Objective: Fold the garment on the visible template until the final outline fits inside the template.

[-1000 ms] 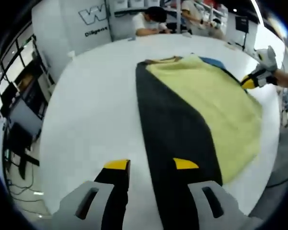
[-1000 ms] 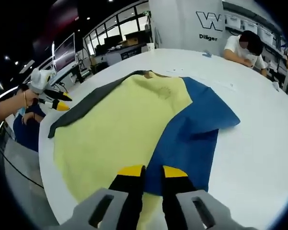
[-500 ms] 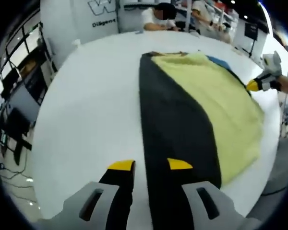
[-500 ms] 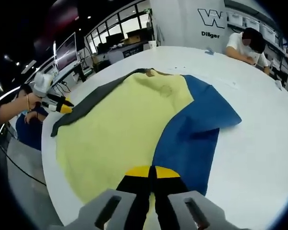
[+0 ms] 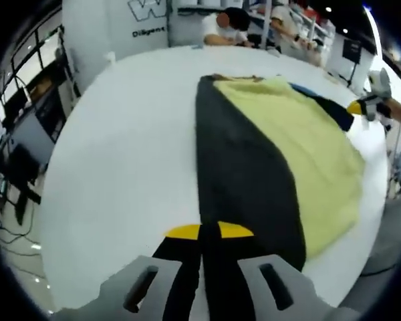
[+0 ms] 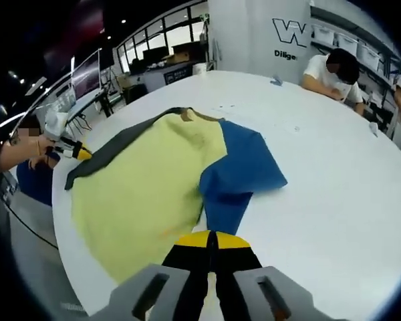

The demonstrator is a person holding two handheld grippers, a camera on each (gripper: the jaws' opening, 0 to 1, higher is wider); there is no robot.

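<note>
Yellow, black and blue garment (image 6: 154, 180) on white table (image 6: 334, 174).

Large "W" (image 6: 289, 30) on white pillar (image 6: 254, 33); below it cut-off word "Dilige…" (image 6: 285, 54).

The left gripper (image 5: 209, 231) is seen at the bottom centre of its own view, yellow tips pressed together. The right gripper (image 6: 212, 239) is likewise closed, tips meeting at bottom centre of its view.
</note>
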